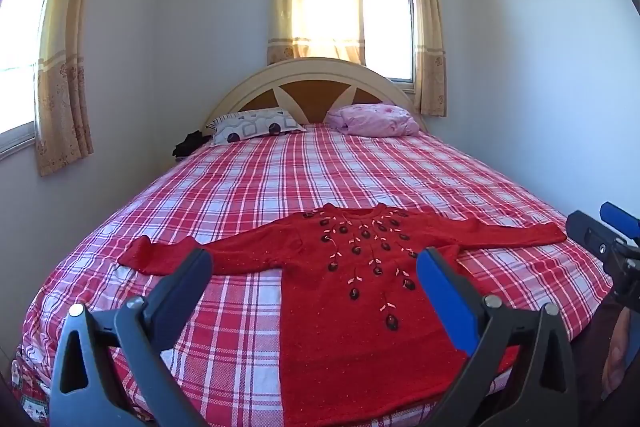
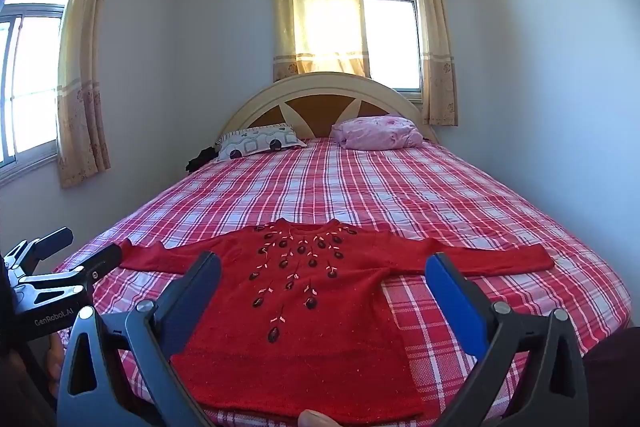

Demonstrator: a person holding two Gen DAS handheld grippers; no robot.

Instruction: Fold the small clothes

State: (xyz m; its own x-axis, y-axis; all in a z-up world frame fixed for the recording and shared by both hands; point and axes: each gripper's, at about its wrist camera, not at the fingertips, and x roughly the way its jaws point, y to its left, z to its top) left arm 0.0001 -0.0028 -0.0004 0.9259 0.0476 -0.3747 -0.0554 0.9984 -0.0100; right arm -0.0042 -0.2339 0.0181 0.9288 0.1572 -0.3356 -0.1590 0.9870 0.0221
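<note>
A small red knitted sweater (image 1: pixel 352 327) with dark bead and pink leaf trim lies flat, front up, on the near end of the bed, both sleeves spread sideways and the hem toward me. It also fills the right wrist view, sweater (image 2: pixel 296 339). My left gripper (image 1: pixel 314 261) hangs open above the sweater's left half, nothing between its fingers. My right gripper (image 2: pixel 322 267) is open too, above the sweater's chest, holding nothing. Each gripper shows at the edge of the other's view: the right gripper (image 1: pixel 612 239) and the left gripper (image 2: pixel 86 251).
The bed (image 1: pixel 320 167) has a red and white plaid sheet. A patterned pillow (image 1: pixel 256 125) and a pink bundle (image 1: pixel 374 119) lie by the headboard (image 1: pixel 316 83). Dark cloth (image 1: pixel 188 143) sits at the far left edge. Walls and curtained windows surround the bed.
</note>
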